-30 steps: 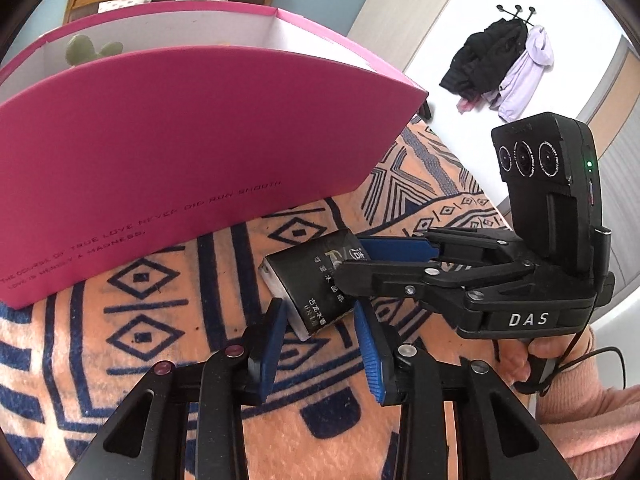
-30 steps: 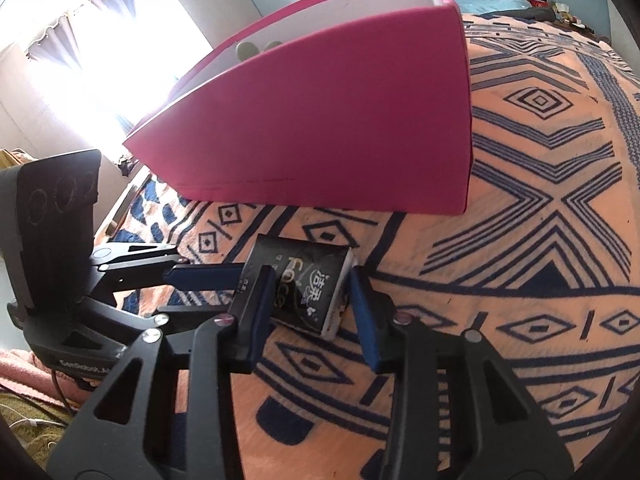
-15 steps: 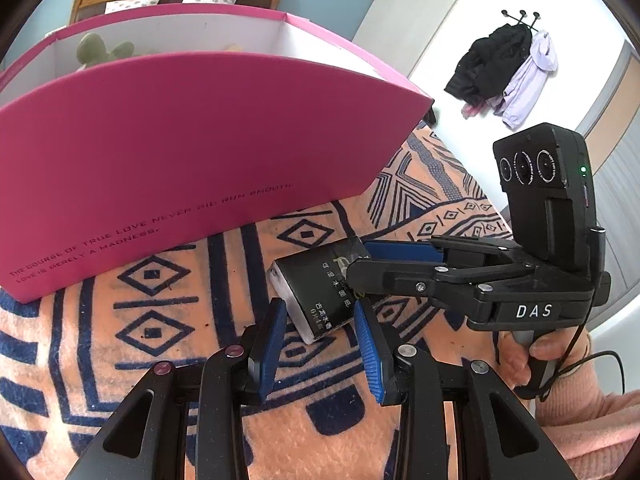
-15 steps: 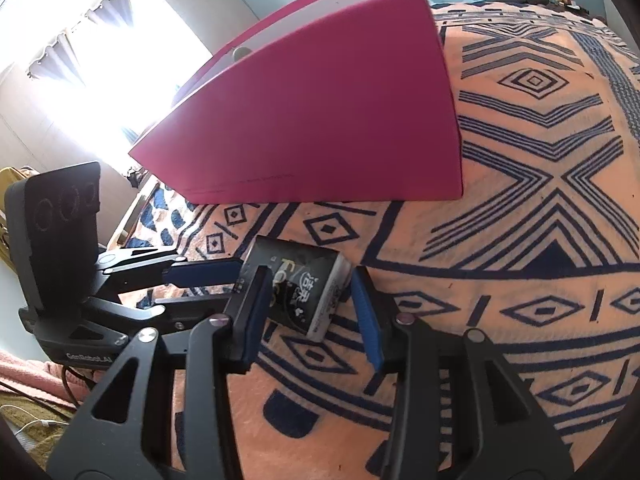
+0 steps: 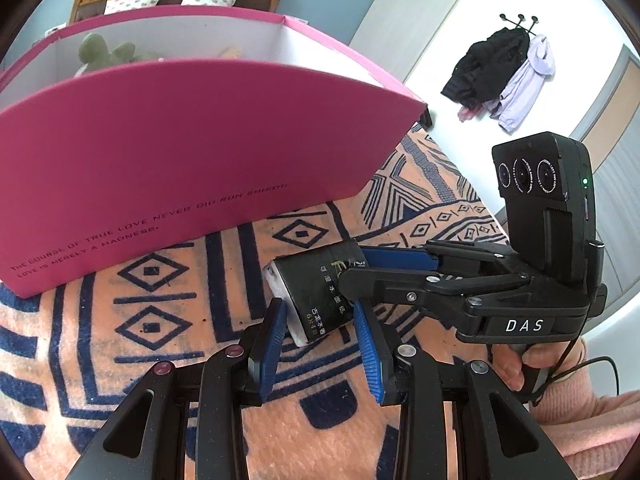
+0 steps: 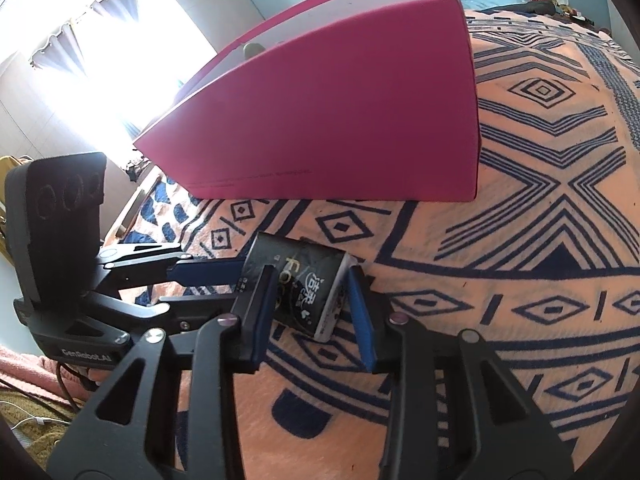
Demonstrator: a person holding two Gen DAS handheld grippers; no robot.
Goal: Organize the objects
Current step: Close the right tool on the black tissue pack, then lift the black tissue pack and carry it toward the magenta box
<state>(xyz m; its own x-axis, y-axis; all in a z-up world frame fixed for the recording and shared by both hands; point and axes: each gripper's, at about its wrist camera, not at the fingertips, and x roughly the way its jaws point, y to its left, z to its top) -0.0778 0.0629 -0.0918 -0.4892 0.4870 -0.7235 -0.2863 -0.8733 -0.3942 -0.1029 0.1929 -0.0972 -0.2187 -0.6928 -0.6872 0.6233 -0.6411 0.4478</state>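
Two grippers, left [image 5: 320, 344] clamped and right [image 6: 312, 312] closing, pinch one black tissue pack [image 5: 320, 296] over the bed [image 5: 420, 408]; both should lift together toward the pink box [image 5: 180, 140].

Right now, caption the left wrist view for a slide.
Left gripper clamps a black tissue pack over the patterned blanket; right gripper closing its fingers on it, pink box behind.

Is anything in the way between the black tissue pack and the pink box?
Only patterned blanket lies between the black tissue pack and the pink box. The box's tall near wall faces the pack, so the pack would probably have to be lifted over it.
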